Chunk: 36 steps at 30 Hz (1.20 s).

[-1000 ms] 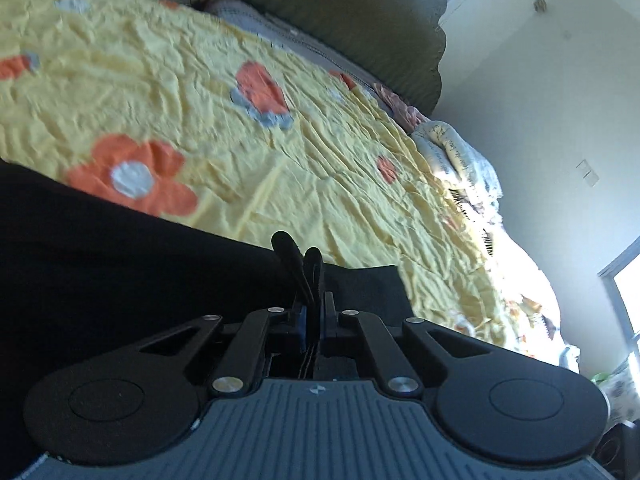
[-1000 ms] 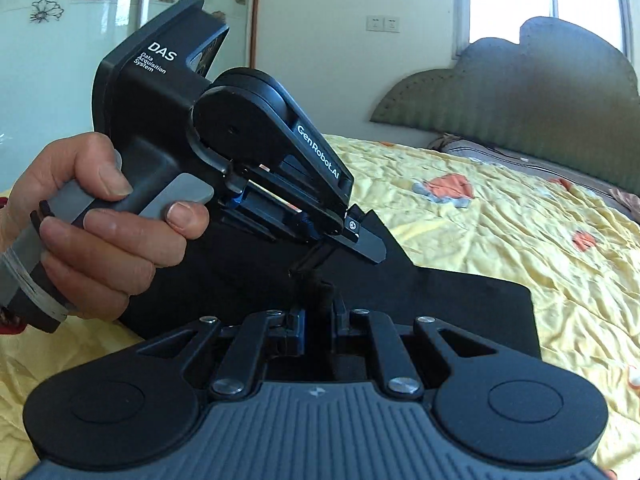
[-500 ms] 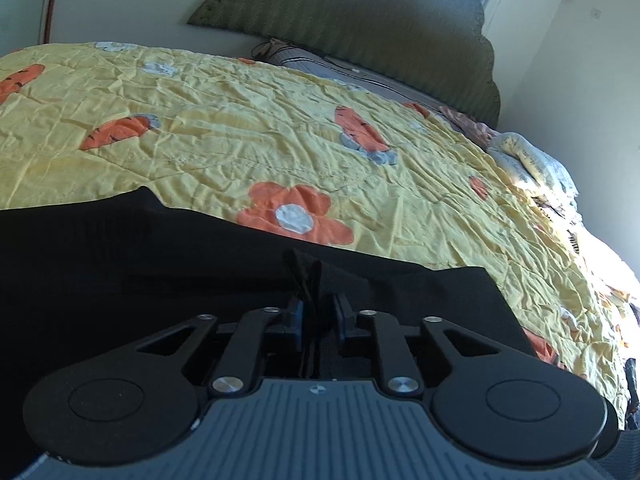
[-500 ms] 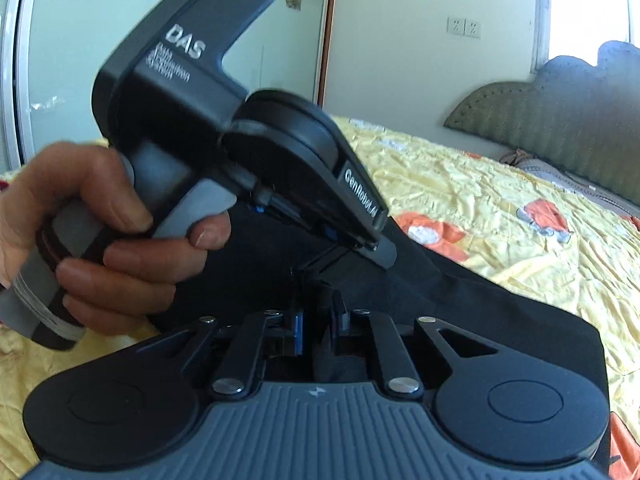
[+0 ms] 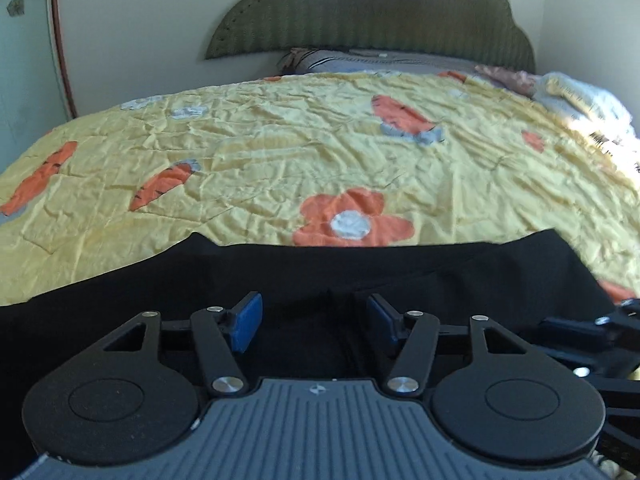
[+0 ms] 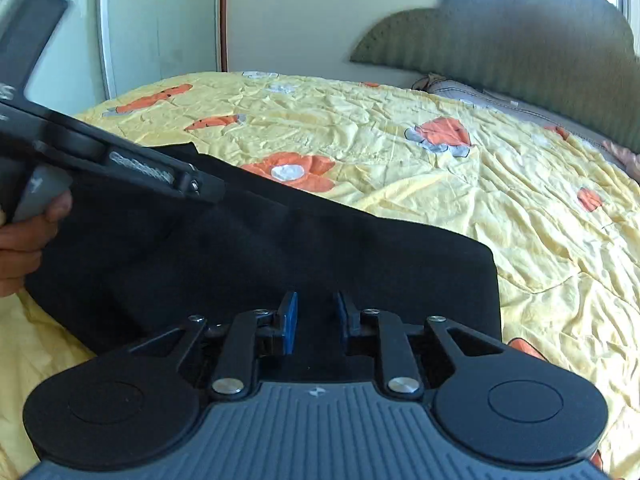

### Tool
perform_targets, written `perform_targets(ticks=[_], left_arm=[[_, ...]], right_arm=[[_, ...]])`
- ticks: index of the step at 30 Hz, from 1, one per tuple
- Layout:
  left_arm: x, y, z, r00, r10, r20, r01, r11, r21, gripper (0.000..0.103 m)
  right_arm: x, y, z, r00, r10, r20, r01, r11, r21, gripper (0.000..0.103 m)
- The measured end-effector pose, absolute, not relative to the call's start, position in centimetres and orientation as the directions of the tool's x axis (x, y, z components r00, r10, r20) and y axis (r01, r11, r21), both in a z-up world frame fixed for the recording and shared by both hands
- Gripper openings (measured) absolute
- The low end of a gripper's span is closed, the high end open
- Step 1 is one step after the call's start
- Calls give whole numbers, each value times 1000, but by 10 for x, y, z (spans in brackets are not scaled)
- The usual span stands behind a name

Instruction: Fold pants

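Yellow floral bedspread (image 5: 280, 168) carries the folded black pants (image 6: 320, 248); both grippers, left (image 5: 315, 322) and right (image 6: 316, 320), clamped a moment ago, are spreading their fingers and releasing the cloth, so this fold looks finished.

Raised lettering on the side of the black plastic left gripper (image 6: 208, 190) is too blurred to read; nothing else is legible.

Black pants (image 5: 400, 276) run under both devices, near edge hidden; left claw (image 6: 208, 190) motion-blurred, mostly cropped.

Both hand-held grippers, left (image 5: 314, 322) and right (image 6: 317, 322), are opening, releasing the pants (image 6: 280, 248).
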State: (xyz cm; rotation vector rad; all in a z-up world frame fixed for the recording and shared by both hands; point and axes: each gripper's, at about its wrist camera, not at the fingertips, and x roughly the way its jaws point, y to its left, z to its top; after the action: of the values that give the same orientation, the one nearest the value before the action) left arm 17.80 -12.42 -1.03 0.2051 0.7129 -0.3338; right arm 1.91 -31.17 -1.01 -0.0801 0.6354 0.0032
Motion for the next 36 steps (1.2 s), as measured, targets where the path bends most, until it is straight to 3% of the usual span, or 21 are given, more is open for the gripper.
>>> perform_targets(ticks=[4,6,8,12,14,17,23,29,34,36], left_arm=[[177,-116,-9,749,-189,-635,325,940,104,62],[186,-117,-13,721,-176,-670,329,938,107,62],[188,-111,-15,711,-157,-685,300,949,94,60],[170,-94,-2,736,-203,-646,290,956,30,60],[165,-91,-2,729,-202,-654,286,958,23,60],[157,-92,-10,720,-195,-666,290,956,35,61],[144,-93,-18,743,-161,-650,276,958,78,64],[142,-93,-22,744,-156,-649,274,958,84,70],[142,-94,-25,753,-146,-642,269,958,97,75],[142,-93,-26,755,-143,-640,263,960,96,78]], right_arm=[[5,-290,2,850,74,-522,-101,995,-23,22],[9,-278,-2,835,104,-541,-139,990,-24,29],[21,-268,-13,804,64,-591,-139,987,-83,30],[14,-259,-1,836,121,-535,-175,983,-50,30],[17,-252,-4,821,150,-551,-203,978,-37,30],[21,-244,-17,817,113,-566,-191,978,-79,30],[17,-257,-8,859,69,-507,-87,996,-13,31],[25,-272,-21,841,57,-538,-31,998,58,34],[22,-270,-20,841,57,-538,-43,998,38,54],[24,-268,-21,840,51,-540,-45,999,24,57]])
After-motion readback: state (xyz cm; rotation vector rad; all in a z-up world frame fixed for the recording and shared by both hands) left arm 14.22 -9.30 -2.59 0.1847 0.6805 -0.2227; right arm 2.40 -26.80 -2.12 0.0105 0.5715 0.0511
